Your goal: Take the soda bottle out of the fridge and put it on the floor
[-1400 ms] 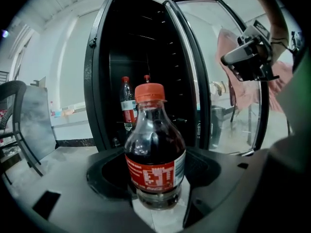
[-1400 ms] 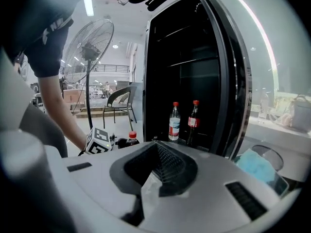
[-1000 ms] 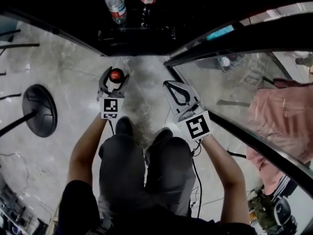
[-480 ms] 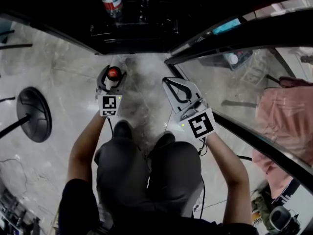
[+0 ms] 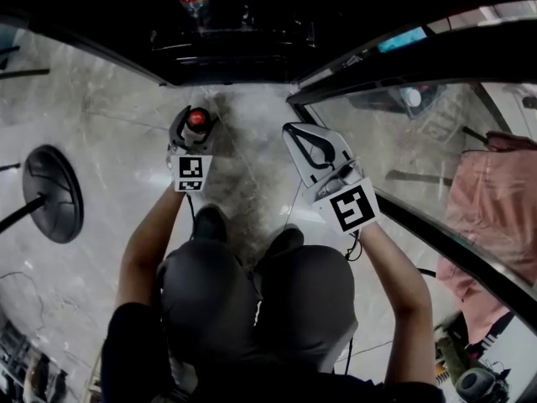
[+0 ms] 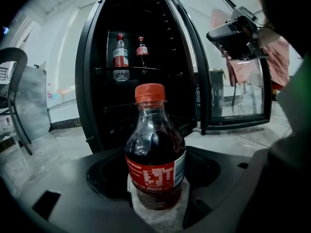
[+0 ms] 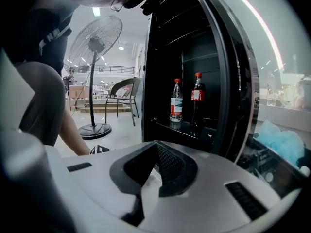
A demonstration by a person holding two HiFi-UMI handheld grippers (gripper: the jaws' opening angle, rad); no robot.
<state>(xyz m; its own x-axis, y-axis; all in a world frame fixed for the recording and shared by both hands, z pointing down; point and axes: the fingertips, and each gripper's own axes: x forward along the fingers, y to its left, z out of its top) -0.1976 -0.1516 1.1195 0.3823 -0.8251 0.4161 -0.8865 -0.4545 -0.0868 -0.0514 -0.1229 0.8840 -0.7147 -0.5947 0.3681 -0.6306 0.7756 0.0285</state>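
Observation:
A dark soda bottle [image 6: 155, 154] with a red cap [image 5: 197, 117] and red label stands upright between the jaws of my left gripper [image 5: 195, 124], which is shut on its body. Its base is down at the marble floor [image 6: 160, 217], just in front of the open black fridge [image 5: 235, 40]. My right gripper [image 5: 294, 131] hovers to the right near the glass door [image 5: 394, 133], shut with nothing in it. Inside the fridge, a clear water bottle [image 6: 120, 57] and another dark soda bottle [image 6: 142, 51] stand on a shelf.
The fridge's glass door [image 6: 233, 81] stands swung open at the right. A fan's round black base [image 5: 52, 193] sits on the floor at left, and a chair [image 7: 124, 93] stands behind the fan [image 7: 95, 47]. Pink cloth [image 5: 495, 200] shows beyond the door.
My left gripper, with the soda bottle in it, has sunk toward the floor and edged slightly forward. The right gripper has stayed almost still.

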